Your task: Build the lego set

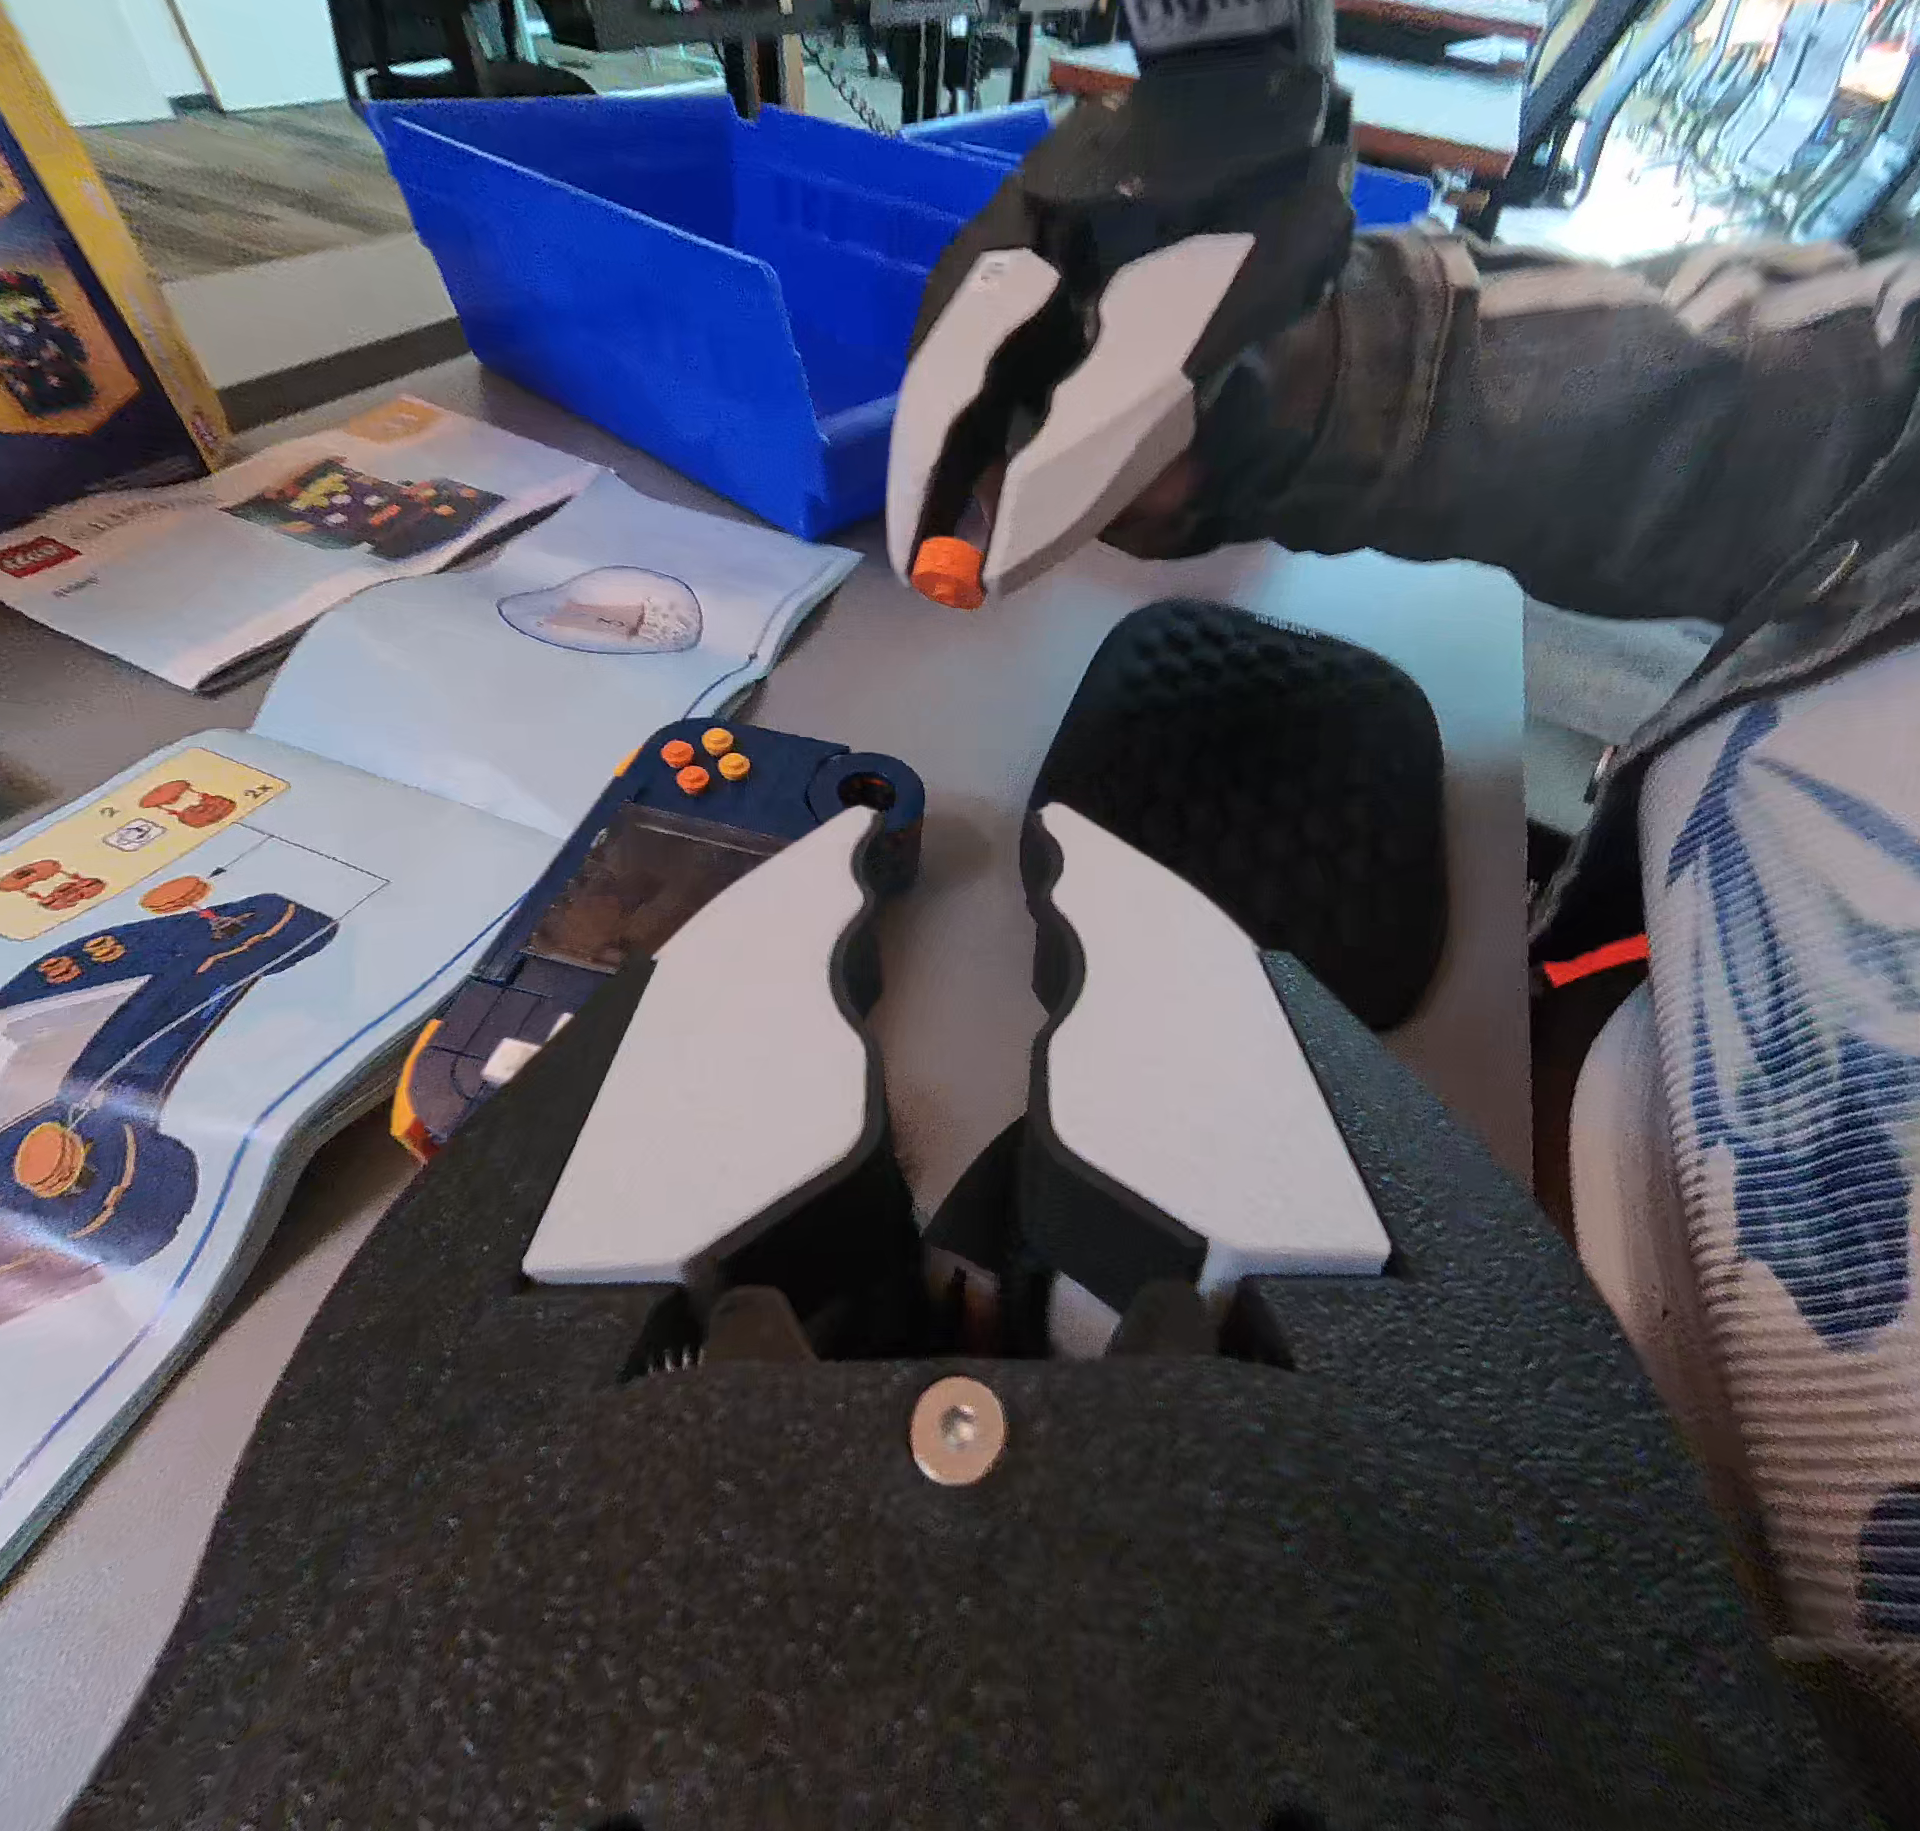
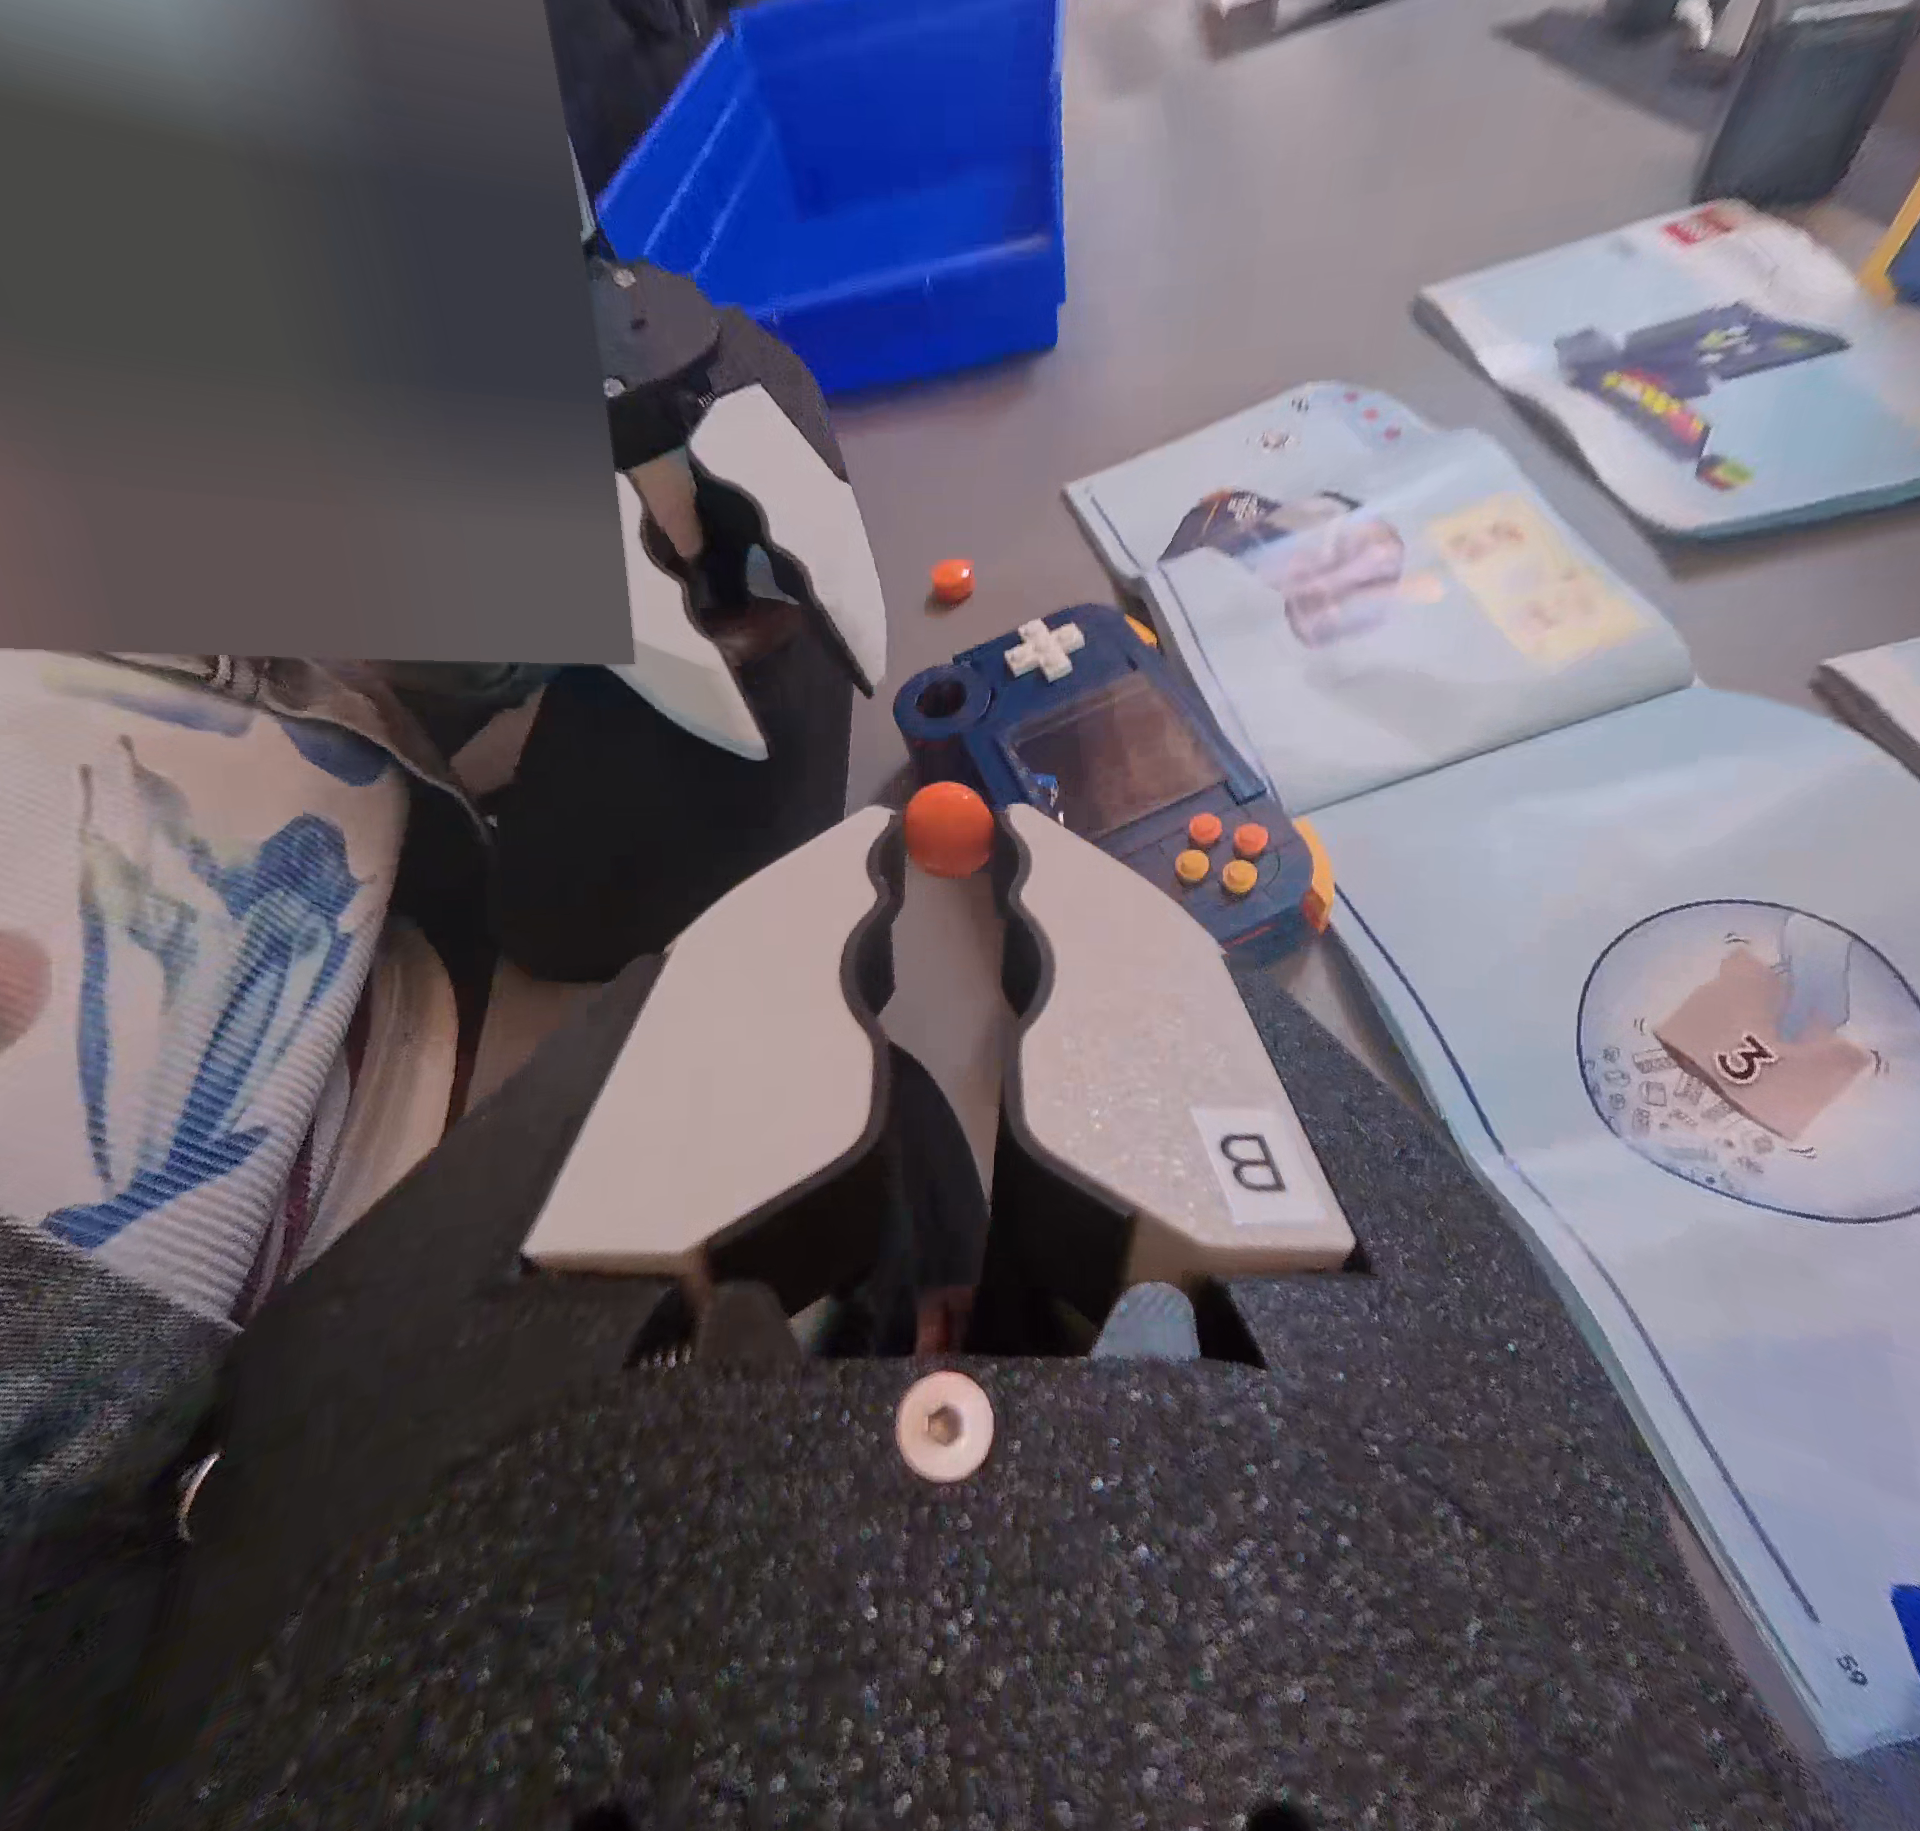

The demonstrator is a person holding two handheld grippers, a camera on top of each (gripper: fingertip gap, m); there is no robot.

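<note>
Right gripper (image 2: 948, 836) pinches orange piece (image 2: 948, 827); left gripper (image 1: 951, 851) parted, empty.

Both tools have grey scalloped fingers (image 1: 727, 1033) on grainy black bodies, each with a silver screw (image 1: 957, 1431).

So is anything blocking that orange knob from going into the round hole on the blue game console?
Nothing visible does. The right gripper holds the orange knob above the table, and the console's round socket sits open just beyond it.

Orange piece (image 2: 948, 829), navy console (image 2: 1117, 758), blue bin (image 2: 883, 223)
</note>
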